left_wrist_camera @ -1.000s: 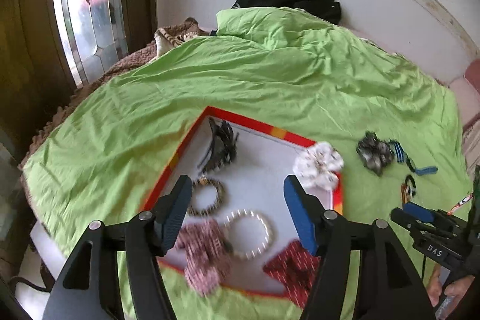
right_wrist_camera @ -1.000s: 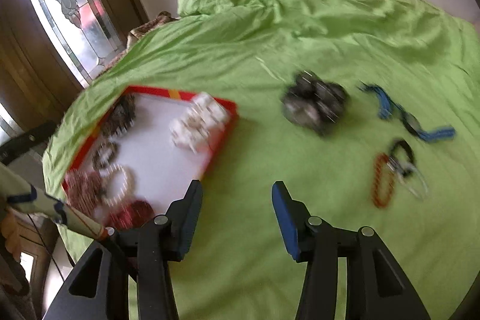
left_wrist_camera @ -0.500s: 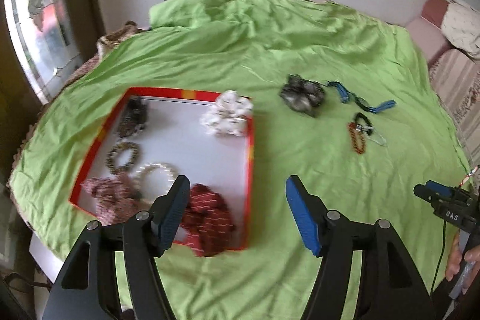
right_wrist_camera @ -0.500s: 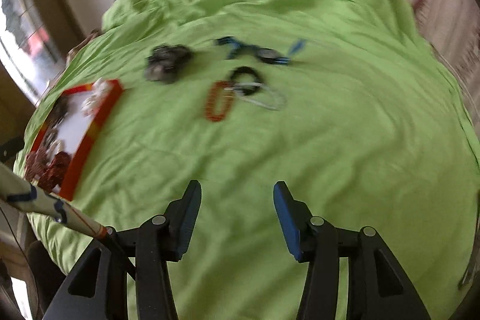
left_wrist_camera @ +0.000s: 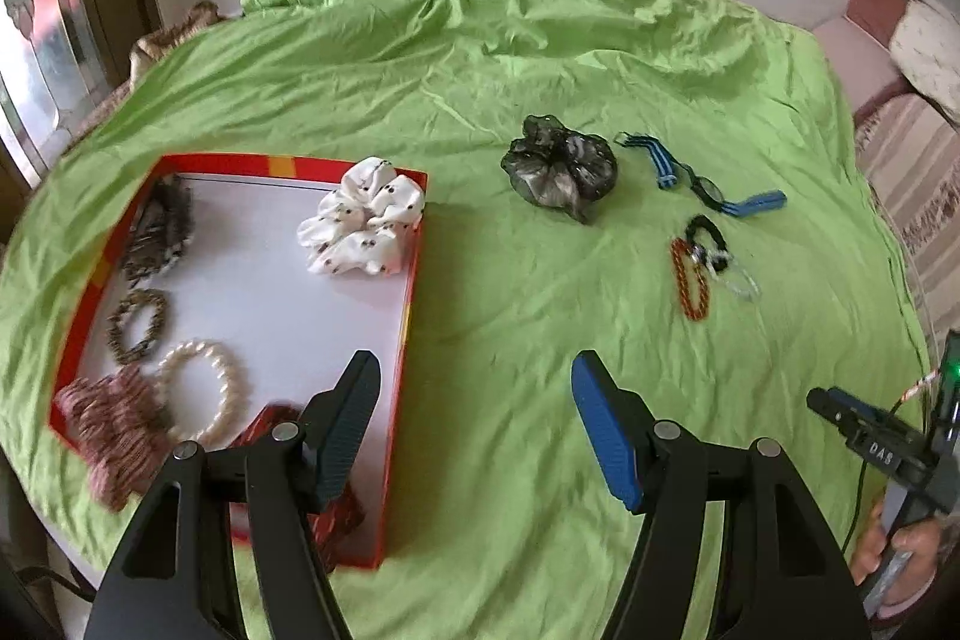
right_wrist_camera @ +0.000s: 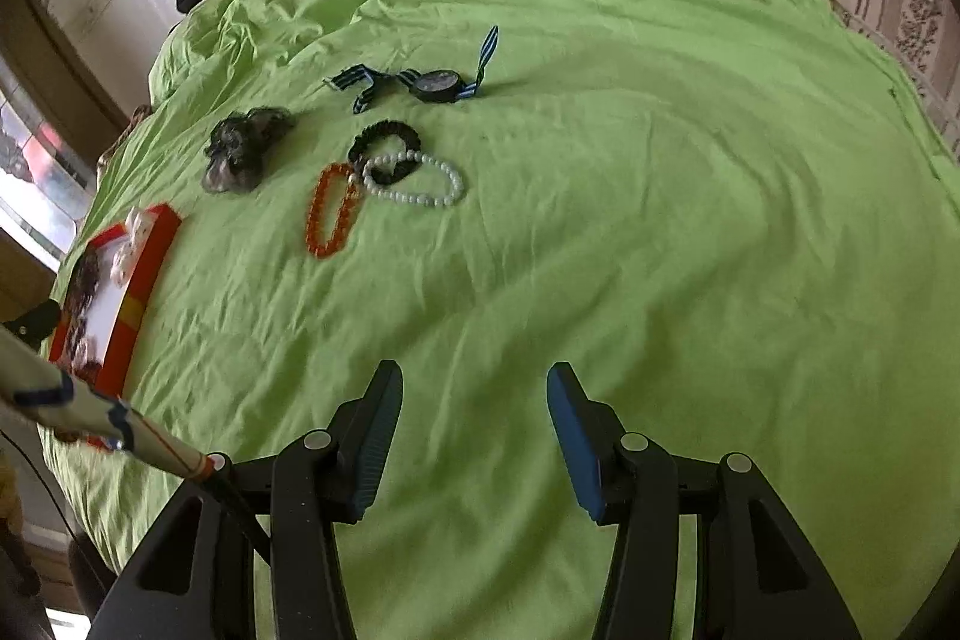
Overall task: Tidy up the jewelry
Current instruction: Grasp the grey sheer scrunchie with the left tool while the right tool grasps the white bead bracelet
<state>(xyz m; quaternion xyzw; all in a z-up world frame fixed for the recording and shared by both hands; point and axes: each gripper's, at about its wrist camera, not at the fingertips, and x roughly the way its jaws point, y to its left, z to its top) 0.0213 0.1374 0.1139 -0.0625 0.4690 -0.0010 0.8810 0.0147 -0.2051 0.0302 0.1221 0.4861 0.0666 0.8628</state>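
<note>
Both tongs are empty and spread wide. The left gripper point(left_wrist_camera: 474, 430) hangs over the green bedsheet point(left_wrist_camera: 480, 100) just off the right wall of the red-rimmed tray point(left_wrist_camera: 414, 280), its jaws far apart with nothing between them. The right gripper point(right_wrist_camera: 474, 436) is equally wide open above bare sheet, well apart from any piece.

The tray already holds a white spotted scrunchie point(left_wrist_camera: 360, 226) at its 1 o'clock corner, a dark hair claw point(left_wrist_camera: 159, 238) at 10 o'clock, a brown bead bracelet point(left_wrist_camera: 137, 325), a pearl bracelet point(left_wrist_camera: 201, 394), a pink knit scrunchie point(left_wrist_camera: 108, 424) at 7 o'clock and a red scrunchie partly hidden behind the left finger.

Still loose on the sheet, seen from the right wrist: a grey sheer scrunchie point(right_wrist_camera: 243, 154) at 10 o'clock of the cluster, a watch with a blue striped strap point(right_wrist_camera: 435, 85) at 12 o'clock, and below it a black hair tie point(right_wrist_camera: 384, 151), a white pearl bracelet point(right_wrist_camera: 414, 181) overlapping it, and an orange bead bracelet point(right_wrist_camera: 330, 208) touching the tie's edge.

This looks like the gap between placements: roughly half sorted. The next move likely calls for reaching forward toward 11 o'clock to the cluster, and picking one ring cleanly, since the three overlap and could drag along together.
</note>
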